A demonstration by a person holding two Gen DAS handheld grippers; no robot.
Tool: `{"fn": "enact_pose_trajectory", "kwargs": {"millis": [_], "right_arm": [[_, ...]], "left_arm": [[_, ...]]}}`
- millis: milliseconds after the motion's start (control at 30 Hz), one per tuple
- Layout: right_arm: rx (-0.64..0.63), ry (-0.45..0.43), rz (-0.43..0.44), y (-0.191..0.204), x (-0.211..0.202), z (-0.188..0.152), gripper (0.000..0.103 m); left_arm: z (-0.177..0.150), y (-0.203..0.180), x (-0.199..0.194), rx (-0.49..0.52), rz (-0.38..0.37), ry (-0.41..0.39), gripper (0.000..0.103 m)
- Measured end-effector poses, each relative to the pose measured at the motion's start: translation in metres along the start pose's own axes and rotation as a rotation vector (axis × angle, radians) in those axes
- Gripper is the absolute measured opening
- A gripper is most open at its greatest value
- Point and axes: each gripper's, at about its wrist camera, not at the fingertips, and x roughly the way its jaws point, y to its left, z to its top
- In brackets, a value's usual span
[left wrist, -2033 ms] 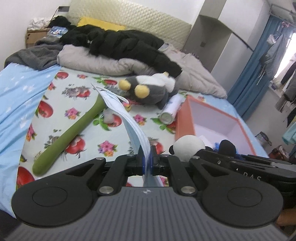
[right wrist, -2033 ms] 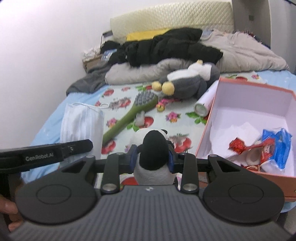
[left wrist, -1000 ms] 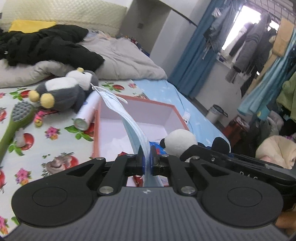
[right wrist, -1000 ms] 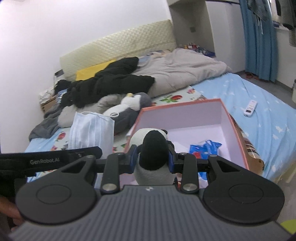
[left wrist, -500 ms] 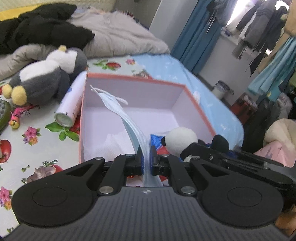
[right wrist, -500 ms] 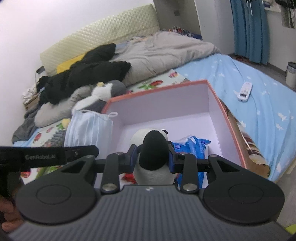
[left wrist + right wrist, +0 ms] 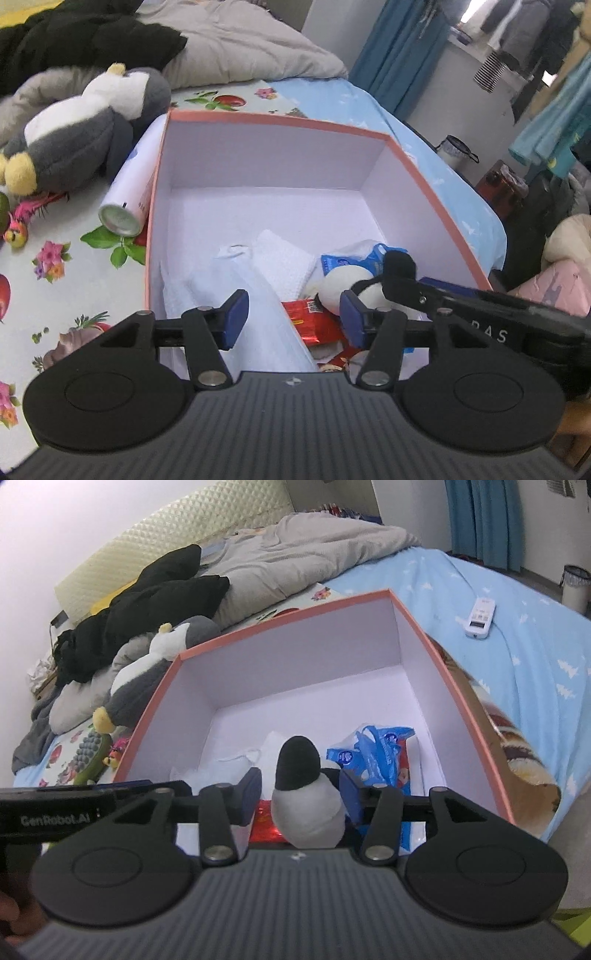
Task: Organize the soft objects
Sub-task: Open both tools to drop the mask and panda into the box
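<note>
An open orange-rimmed box [image 7: 273,119] with a white inside sits on the bed; it also shows in the right wrist view [image 7: 284,617]. My left gripper [image 7: 293,317] is open above the box's near end, with the pale blue face mask [image 7: 258,314] lying loose below it in the box. My right gripper [image 7: 301,797] has its jaws spread apart around the small black-and-white plush [image 7: 304,801], which sits between them over the box; its head shows in the left wrist view [image 7: 351,280]. Red [image 7: 314,317] and blue [image 7: 376,749] packets lie in the box.
A grey-and-white penguin plush [image 7: 77,125] and a white spray can [image 7: 131,192] lie left of the box. A green brush [image 7: 90,760] lies further left. Black clothes [image 7: 147,602] and a grey duvet [image 7: 303,550] are behind. A white remote [image 7: 480,618] lies on the blue sheet.
Both grippers moved over the box and lowered. My left gripper opened and let the face mask drop into the box. My right gripper's jaws spread apart around the plush.
</note>
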Motion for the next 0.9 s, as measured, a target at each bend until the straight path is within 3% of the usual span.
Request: {"fn": "enact_pose_trajectory", "kwargs": {"millis": [433,900], "right_arm": [[-0.05,-0.101,0.023,0.022,-0.053,0.01,0.05],[-0.128,-0.229,0.099,0.068,-0.142,0.004,0.058]], "left_arm": [[0.001,-0.017,-0.09,0.005,-0.019,-0.125,0.061],[-0.036,-0.025,-0.211,-0.007,0.009,-0.27,0.061]]}}
